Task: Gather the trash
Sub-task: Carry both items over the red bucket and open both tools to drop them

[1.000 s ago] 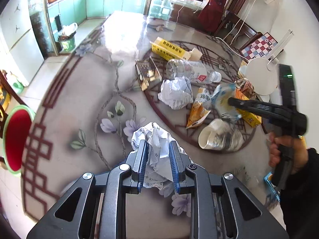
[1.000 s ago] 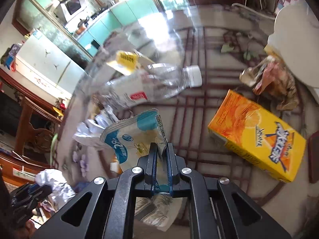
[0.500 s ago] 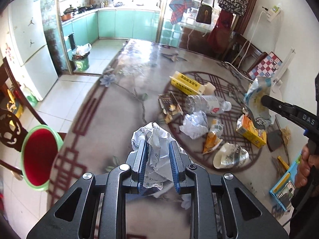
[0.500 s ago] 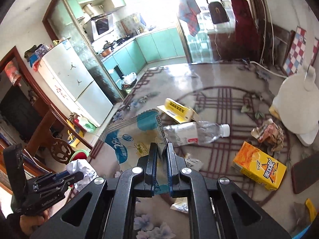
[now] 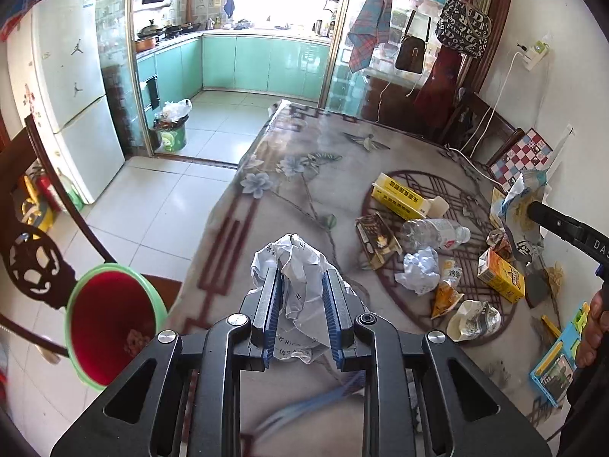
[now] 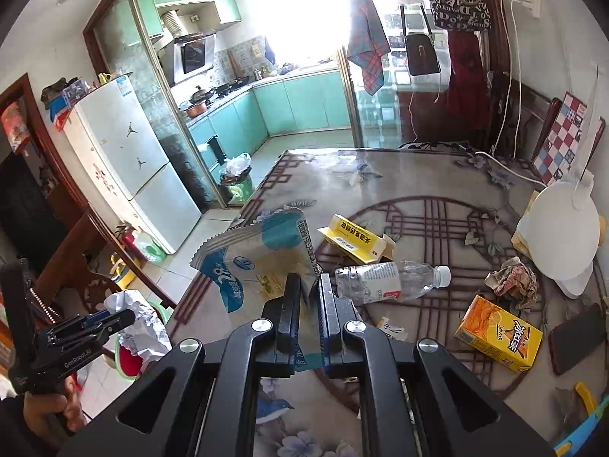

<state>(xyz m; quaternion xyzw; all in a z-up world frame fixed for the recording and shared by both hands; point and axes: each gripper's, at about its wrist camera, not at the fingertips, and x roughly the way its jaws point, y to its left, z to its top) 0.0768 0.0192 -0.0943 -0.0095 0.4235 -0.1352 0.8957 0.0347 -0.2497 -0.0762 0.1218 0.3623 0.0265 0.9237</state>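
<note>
My left gripper is shut on a crumpled white paper ball, held above the table's near left edge. A red bin with a green rim stands on the floor to its lower left. My right gripper is shut on a blue-and-white plastic wrapper, held above the table; it also shows in the left wrist view. The left gripper with its paper shows at the lower left of the right wrist view, over the bin.
On the table lie a yellow box, a clear bottle, a second paper ball, an orange carton, a snack bag and a crushed cup. A white lamp and a phone sit at the right.
Both grippers have risen and pulled back from the table with their loads. The left one has moved towards the red bin; the wrapper has been lifted off the pile.
</note>
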